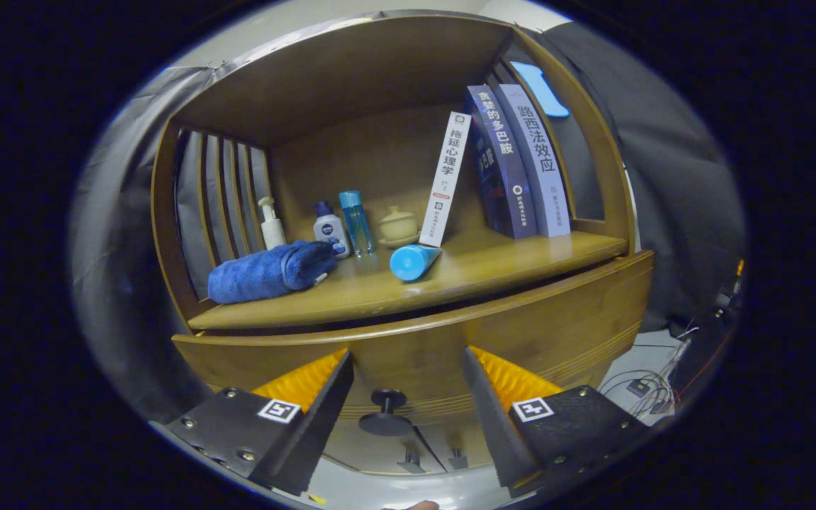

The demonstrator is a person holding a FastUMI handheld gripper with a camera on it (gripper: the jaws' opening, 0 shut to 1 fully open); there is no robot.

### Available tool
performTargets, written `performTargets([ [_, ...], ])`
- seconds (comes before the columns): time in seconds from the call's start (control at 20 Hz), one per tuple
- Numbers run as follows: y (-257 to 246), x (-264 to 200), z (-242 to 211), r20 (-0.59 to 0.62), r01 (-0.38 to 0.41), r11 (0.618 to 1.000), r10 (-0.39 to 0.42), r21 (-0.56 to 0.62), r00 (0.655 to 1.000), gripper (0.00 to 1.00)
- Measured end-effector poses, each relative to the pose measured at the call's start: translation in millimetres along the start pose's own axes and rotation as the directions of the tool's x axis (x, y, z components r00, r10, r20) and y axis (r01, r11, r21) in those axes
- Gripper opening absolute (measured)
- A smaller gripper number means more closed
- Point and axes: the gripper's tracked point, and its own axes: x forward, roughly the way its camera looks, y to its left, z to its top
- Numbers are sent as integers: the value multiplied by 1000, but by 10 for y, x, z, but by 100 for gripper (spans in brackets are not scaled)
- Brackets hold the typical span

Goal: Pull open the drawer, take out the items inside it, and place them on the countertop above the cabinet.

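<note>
Though jaws apart, drawer (415,340) interior hidden

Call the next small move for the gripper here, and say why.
Probably ease forward and slightly down so the open fingers straddle the dark knob on the drawer, then close. The knob sits in the gap between the fingers, untouched, and the drawer looks barely ajar. The towel and the tube already lie on the countertop.

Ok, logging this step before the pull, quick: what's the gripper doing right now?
Gripper: open, holding nothing; its fingers stand apart on either side of the drawer knob, not touching it.
</note>
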Motion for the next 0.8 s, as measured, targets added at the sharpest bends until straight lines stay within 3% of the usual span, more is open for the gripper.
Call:
performTargets([
  [0.55,-1,159,49,17,-3,999,2,43,1000,93],
  [0.8,-13,29,164,30,52,999,-51,-13,998,94],
])
